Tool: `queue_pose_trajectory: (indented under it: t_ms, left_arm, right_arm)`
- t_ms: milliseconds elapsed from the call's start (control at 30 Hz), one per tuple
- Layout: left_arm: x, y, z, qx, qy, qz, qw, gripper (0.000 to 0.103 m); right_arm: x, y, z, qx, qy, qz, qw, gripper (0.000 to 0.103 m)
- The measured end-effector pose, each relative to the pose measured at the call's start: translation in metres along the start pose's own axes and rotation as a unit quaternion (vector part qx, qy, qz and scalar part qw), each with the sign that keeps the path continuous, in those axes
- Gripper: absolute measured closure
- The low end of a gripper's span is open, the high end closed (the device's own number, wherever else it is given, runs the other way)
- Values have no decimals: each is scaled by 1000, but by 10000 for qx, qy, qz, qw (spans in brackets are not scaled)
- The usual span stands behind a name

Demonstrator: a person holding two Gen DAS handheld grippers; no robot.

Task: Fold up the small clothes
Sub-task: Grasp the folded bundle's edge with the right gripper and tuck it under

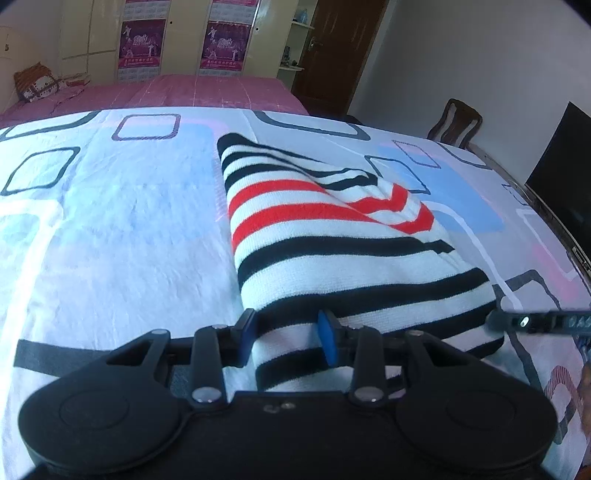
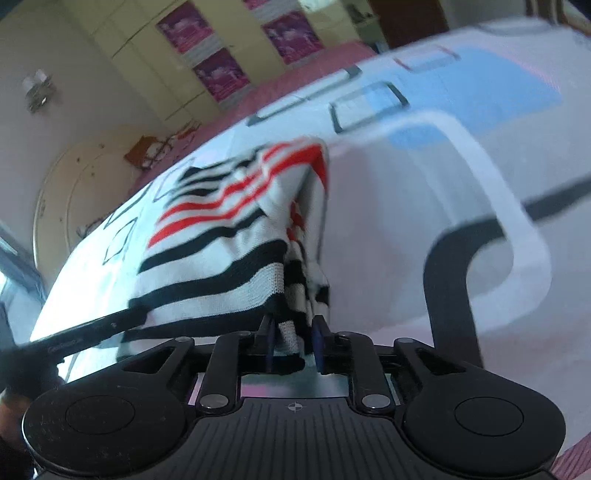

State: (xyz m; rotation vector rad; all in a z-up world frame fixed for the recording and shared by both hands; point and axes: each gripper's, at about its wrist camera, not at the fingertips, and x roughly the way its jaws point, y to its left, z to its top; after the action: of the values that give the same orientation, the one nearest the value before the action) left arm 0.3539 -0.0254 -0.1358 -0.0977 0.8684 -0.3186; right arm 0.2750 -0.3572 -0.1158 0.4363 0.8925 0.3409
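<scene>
No readable writing anywhere: only blurred pale lettering on two magenta posters (image 1: 181, 44) stuck to the cream wardrobe doors (image 1: 92, 33) far ahead of the jaws, too small to make out. One striped sweater (image 1: 314, 229), white with black bands and a few red ones, lying folded on a white bedsheet (image 1: 110, 221) printed with black-outlined rounded squares and pale blue and pink patches. Beyond that sheet, a pink bedspread (image 1: 184, 92) with a patterned cushion (image 1: 37, 83) at its far left. Off to the right of the jaws in the left wrist view, one dark wooden door (image 1: 340, 48), one wooden chair (image 1: 456, 122) and one dark screen (image 1: 561, 173) against a white wall. Left gripper (image 1: 290, 341), blue-padded jaws at a middling gap with the near hem of the sweater bunched between them; whether the pads actually press the cloth cannot be told. Right gripper (image 2: 295, 343), jaws drawn narrow and clamped on the sweater's near corner edge, several striped layers hanging in a bunch just ahead of them. Right wrist view blurred and tilted. In total: two grippers, one garment, two posters.
</scene>
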Motion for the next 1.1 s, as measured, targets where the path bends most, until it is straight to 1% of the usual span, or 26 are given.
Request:
queue_pose_trajectory:
  t_ms: [33, 67, 100, 200, 400, 567, 767, 867, 900, 933, 967, 1000, 1033, 1067, 1100]
  left_arm:
    - [-2, -1, 2, 28, -11, 13, 10000, 68]
    - [-3, -2, 5, 54, -31, 18, 10000, 69]
    - [-5, -4, 7, 72, -60, 34, 10000, 69]
    - [-7, -5, 19, 85, -159, 60, 9998, 69]
    - [6, -3, 46, 16, -256, 101, 9996, 69]
    - [25, 5, 66, -207, -263, 117, 9994, 69]
    - [49, 16, 83, -475, -307, 138, 9983, 69]
    - [64, 23, 87, -618, -263, 147, 9976, 69]
    - [68, 25, 88, -665, -247, 122, 9974, 69]
    - [72, 27, 89, -700, -243, 114, 9972, 69]
    - [75, 28, 90, -716, -255, 121, 9970, 70]
    - [79, 28, 90, -729, -260, 127, 9969, 70]
    - [81, 28, 90, -754, -259, 132, 9967, 70]
    - [83, 29, 90, -778, -262, 136, 9965, 70]
    - [85, 29, 89, -786, -275, 147, 9964, 70]
  right_arm:
    - [-4, 3, 3, -72, -69, -26, 9999, 74]
    - [-8, 6, 8, -131, -153, -33, 9998, 60]
    - [-10, 8, 13, -164, -231, -37, 9996, 49]
    - [-5, 13, 30, -211, -341, -44, 9992, 48]
    - [29, 16, 63, -107, -273, -45, 9996, 48]
    - [58, 14, 86, 61, -156, 38, 9999, 48]
    - [92, 5, 105, 141, -76, -137, 9998, 49]
    - [105, -2, 112, 253, -87, -117, 9996, 49]
    - [109, -3, 114, 260, -74, -95, 9996, 49]
    - [112, -3, 116, 253, -77, -72, 9996, 54]
    - [115, -2, 116, 194, -100, -77, 9997, 73]
    - [116, 0, 116, 116, -131, -103, 9998, 81]
    - [117, 2, 116, -3, -188, -137, 9997, 82]
    - [118, 5, 115, -159, -247, -179, 9994, 88]
    - [117, 8, 114, -351, -334, -225, 9986, 91]
